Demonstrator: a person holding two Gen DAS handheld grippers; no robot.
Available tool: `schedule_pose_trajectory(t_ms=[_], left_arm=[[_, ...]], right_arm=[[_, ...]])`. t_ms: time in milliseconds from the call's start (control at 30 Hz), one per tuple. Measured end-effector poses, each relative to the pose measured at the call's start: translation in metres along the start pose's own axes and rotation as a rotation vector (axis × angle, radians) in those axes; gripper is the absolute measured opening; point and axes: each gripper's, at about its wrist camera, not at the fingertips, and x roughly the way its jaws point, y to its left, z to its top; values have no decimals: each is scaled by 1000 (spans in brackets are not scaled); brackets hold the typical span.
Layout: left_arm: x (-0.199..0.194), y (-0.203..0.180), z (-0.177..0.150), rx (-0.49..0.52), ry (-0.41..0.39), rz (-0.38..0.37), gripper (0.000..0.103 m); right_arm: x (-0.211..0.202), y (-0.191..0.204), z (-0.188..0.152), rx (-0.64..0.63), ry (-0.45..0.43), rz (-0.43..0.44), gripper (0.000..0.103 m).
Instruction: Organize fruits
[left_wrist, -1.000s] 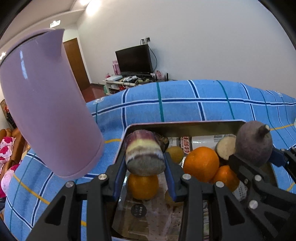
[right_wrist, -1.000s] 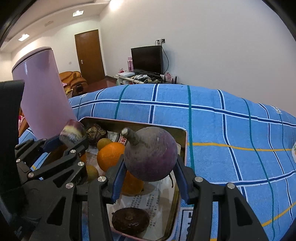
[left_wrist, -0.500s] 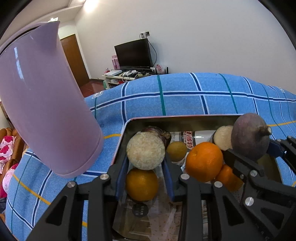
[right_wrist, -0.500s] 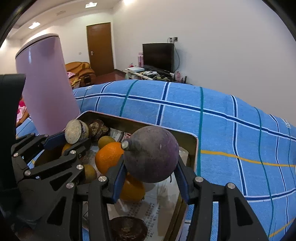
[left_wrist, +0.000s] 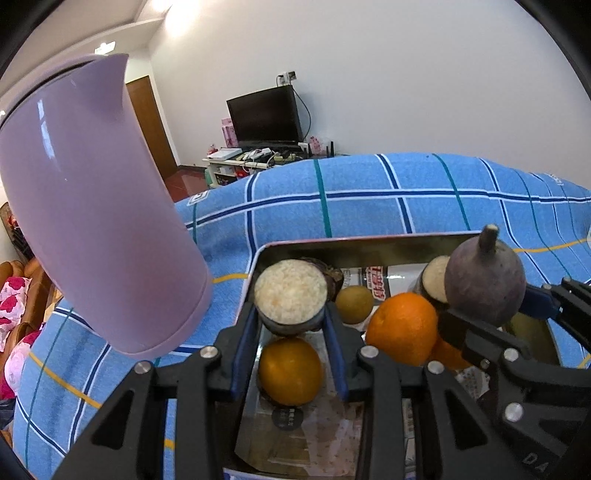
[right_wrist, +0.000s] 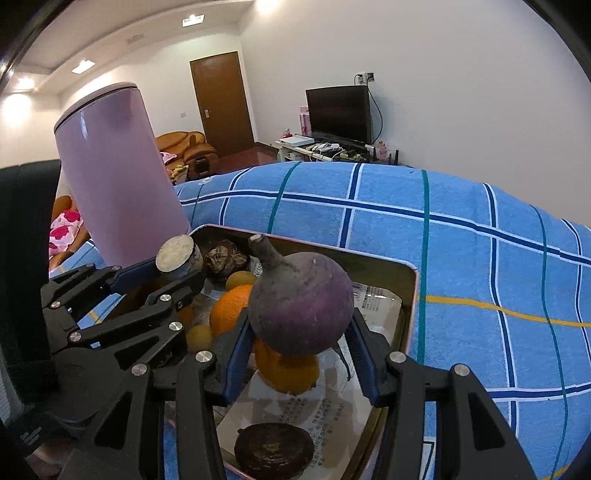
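Purple turnip clamped in my right tongs | left tongs clamped on cut root piece | both above metal tray

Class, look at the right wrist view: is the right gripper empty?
No, the right gripper is shut on a round purple turnip, held above the tray.

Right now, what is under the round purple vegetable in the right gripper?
An orange sits directly below the purple vegetable in the tin tray, on printed paper. The vegetable covers the orange's top, so contact cannot be judged.
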Motion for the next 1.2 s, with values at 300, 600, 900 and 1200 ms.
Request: schedule_pose_trajectory(t_ms=[300, 600, 900, 1200], left_arm=[[-11, -1, 3, -4, -44, -17, 62], [-29, -7, 3, 13, -148, 33, 103], [-32, -9, 1, 3, -166, 49, 103], [-42, -4, -6, -48, -197, 75, 103]], right_arm=[[-11, -16, 2, 142, -26, 147, 54], [-38, -6, 6, 94, -225, -10, 68], [-47, -6, 3, 76, -326, -176, 77], [-51, 3, -2, 25, -391, -260, 80]])
